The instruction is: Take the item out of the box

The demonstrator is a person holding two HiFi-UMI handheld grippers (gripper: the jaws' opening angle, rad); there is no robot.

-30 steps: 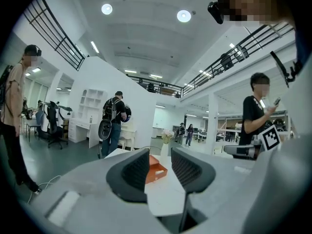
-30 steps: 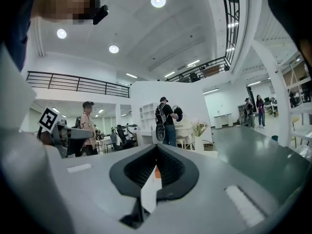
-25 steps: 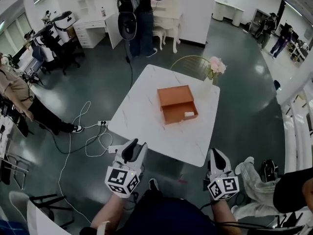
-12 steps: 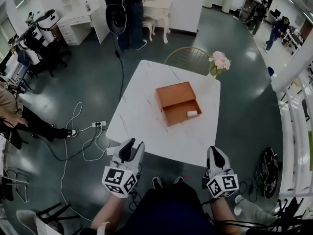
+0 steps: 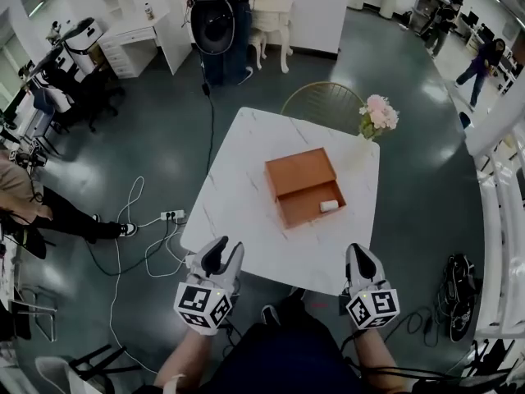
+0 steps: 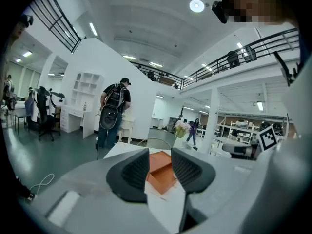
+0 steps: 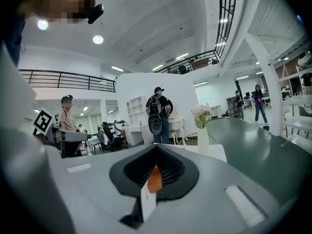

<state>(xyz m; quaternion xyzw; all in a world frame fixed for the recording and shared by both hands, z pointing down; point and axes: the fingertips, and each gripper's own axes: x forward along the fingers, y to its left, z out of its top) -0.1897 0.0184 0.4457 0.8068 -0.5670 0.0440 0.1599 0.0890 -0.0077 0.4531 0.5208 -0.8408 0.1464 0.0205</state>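
An open orange box lies on the white marble table, and a small white item rests in its near right corner. Both grippers hover short of the table's near edge, well apart from the box. My left gripper is open with nothing between its jaws; in the left gripper view the box shows through the gap of that gripper. My right gripper is shut and empty. In the right gripper view only an orange sliver of the box shows through the thin slit of that gripper.
A vase of pink flowers stands at the table's far right corner, with a gold wire chair behind it. A person with a backpack stands beyond the table. Cables and a power strip lie on the floor at left.
The view has shifted a little and the table with the box now sits slightly nearer and further right. Both grippers keep their places low in the frame, the left open, the right shut.
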